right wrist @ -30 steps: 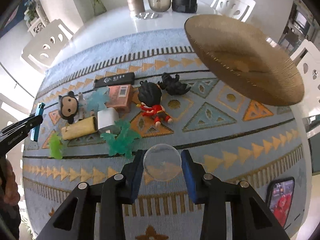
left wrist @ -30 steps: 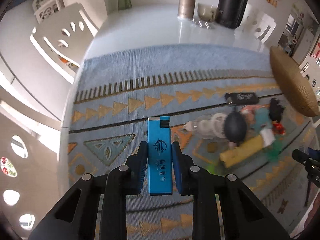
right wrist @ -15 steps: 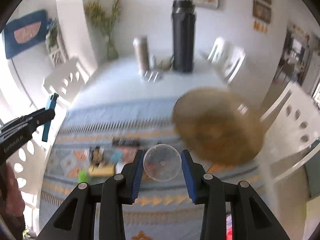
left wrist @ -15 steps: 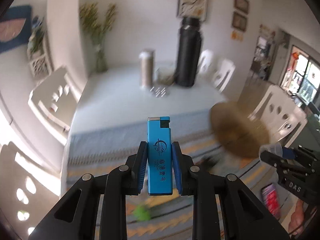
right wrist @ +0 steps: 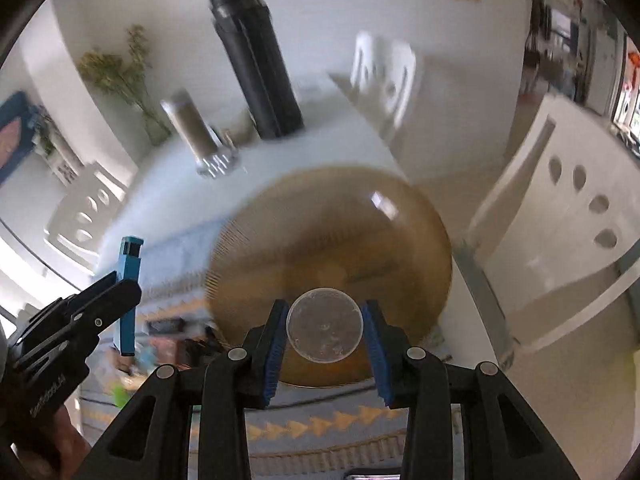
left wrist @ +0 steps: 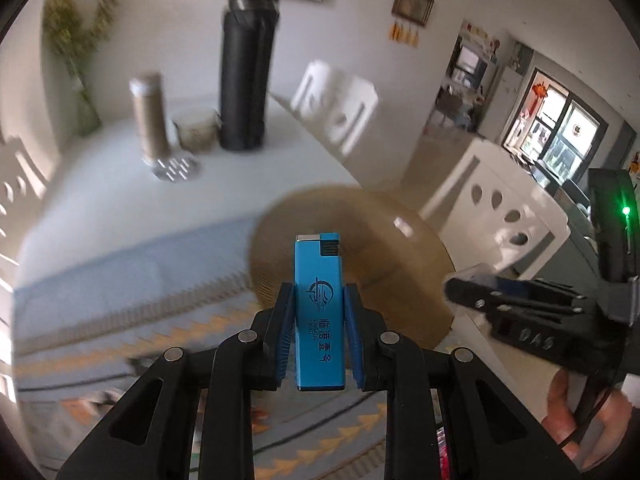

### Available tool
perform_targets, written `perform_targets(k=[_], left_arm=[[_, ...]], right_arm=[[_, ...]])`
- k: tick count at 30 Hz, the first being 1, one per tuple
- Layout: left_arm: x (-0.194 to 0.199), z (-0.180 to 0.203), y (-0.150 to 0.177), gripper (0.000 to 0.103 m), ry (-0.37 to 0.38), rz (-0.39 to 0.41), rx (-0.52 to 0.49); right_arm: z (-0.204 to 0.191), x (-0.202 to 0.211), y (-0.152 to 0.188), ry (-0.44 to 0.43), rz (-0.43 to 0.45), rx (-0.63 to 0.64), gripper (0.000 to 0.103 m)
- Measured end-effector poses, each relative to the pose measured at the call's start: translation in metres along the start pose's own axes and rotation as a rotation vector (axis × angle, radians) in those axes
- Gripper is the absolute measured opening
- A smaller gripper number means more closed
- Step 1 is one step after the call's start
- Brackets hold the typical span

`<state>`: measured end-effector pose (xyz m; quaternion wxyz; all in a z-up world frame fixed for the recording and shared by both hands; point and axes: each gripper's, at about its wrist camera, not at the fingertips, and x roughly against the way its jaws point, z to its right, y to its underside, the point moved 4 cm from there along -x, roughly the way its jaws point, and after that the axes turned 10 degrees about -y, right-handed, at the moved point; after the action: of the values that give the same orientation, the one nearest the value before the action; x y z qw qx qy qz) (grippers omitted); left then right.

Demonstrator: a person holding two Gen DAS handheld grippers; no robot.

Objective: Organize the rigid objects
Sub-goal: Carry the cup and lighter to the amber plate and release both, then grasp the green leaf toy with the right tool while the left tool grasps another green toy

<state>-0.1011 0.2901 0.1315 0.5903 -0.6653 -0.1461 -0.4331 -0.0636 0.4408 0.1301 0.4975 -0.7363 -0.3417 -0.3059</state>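
The left gripper (left wrist: 319,320) was clenched on a blue lighter (left wrist: 319,312), its blue pads pressed flat against the lighter's two long sides, the lighter upright with its metal cap toward 12 o'clock. Both tools were held above the table, pointing toward a brown woven basket (right wrist: 332,240) that lay at 12 o'clock of each pair of fingers. The right gripper (right wrist: 325,326) was grasping a clear round lid (right wrist: 325,326) edge-on between its pads, the disc face toward the camera. In the left wrist view the right gripper sat at 3 o'clock, its load hard to make out there; a bit of the holding hand (left wrist: 580,412) showed at 4 o'clock. The patterned mat (left wrist: 120,300) was smeared by blur, and the small objects on it at 8 o'clock in the right wrist view could not be identified. A black flask (left wrist: 246,76) stood at 11 o'clock, far back.
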Motion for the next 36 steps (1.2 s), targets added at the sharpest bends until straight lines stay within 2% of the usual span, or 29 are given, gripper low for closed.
perform_targets(k=[4,8,19,20,21,22,23,25,28,32,36], left_arm=[[-0.036,0.017,0.013,0.021,0.024,-0.083,0.032],[-0.052,0.030,0.022,0.021,0.018,-0.113,0.022],[-0.067,0.036,0.033,0.022,-0.018,-0.147,0.006],[-0.067,0.034,0.034,0.023,-0.026,-0.149,0.009],[-0.066,0.033,0.033,0.031,-0.024,-0.147,0.016],[-0.065,0.030,0.032,0.037,-0.020,-0.144,0.027],[-0.063,0.028,0.031,0.037,-0.017,-0.144,0.036],[-0.056,0.021,0.030,0.037,-0.009,-0.149,0.044],[-0.032,0.004,0.027,0.037,-0.021,-0.112,0.048],[0.007,-0.026,0.025,0.039,-0.054,-0.051,0.063],[0.058,-0.075,0.022,0.044,-0.108,0.027,0.121]], right_arm=[[0.019,-0.030,0.008,-0.016,-0.095,0.000,0.037],[0.033,-0.051,0.013,-0.021,-0.164,0.010,0.037],[0.036,-0.063,0.023,-0.040,-0.221,0.065,0.037],[0.036,-0.064,0.024,-0.040,-0.227,0.060,0.037],[0.036,-0.064,0.025,-0.043,-0.231,0.054,0.037],[0.035,-0.064,0.025,-0.044,-0.231,0.052,0.040],[0.036,-0.064,0.025,-0.037,-0.232,0.049,0.052],[0.036,-0.059,0.024,-0.027,-0.218,0.050,0.059],[0.036,-0.041,0.019,0.007,-0.160,0.042,0.059],[0.040,-0.018,0.015,0.005,-0.110,-0.013,0.060],[0.032,0.014,0.003,0.022,-0.031,-0.021,0.060]])
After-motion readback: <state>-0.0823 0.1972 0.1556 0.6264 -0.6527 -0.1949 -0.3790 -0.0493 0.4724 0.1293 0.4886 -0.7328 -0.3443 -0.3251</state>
